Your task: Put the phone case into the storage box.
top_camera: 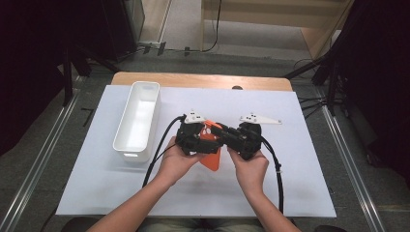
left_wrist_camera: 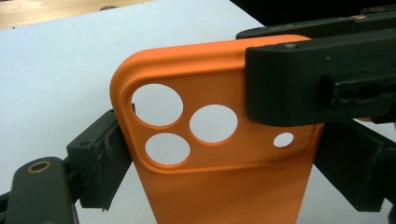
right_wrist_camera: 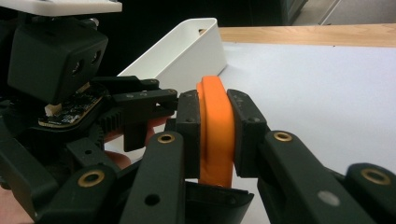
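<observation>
While a person's two hands hold a gripper each above a white mat (top_camera: 300,183), an orange phone case (top_camera: 212,157) hangs between the two tools, clear of the surface. Seen from above, the left gripper (top_camera: 205,136) and the right gripper (top_camera: 217,129) point at each other, tips almost meeting over the case. From the right gripper view, the case stands edge-on straight ahead, and that gripper's pads (right_wrist_camera: 189,135) press flat on its front and back, a narrow, firm pinch near the camera-hole end. From the left gripper view, the case faces the camera with its round holes showing, and that gripper's jaws stand one at each long edge, spanning the width; both pads appear to touch the edges, so it seems to hold the case too. The right gripper's jaw crosses the case's top corner, ahead and to the right of the left jaws. A white bin (top_camera: 138,121) sits beyond the left gripper's outer side, well apart from the case. My reading is that this is a hand-over in mid-air, with both tools on the case. The next move likely calls for one gripper to let go only once the other's hold is sure, then a carry, perhaps toward the bin.
</observation>
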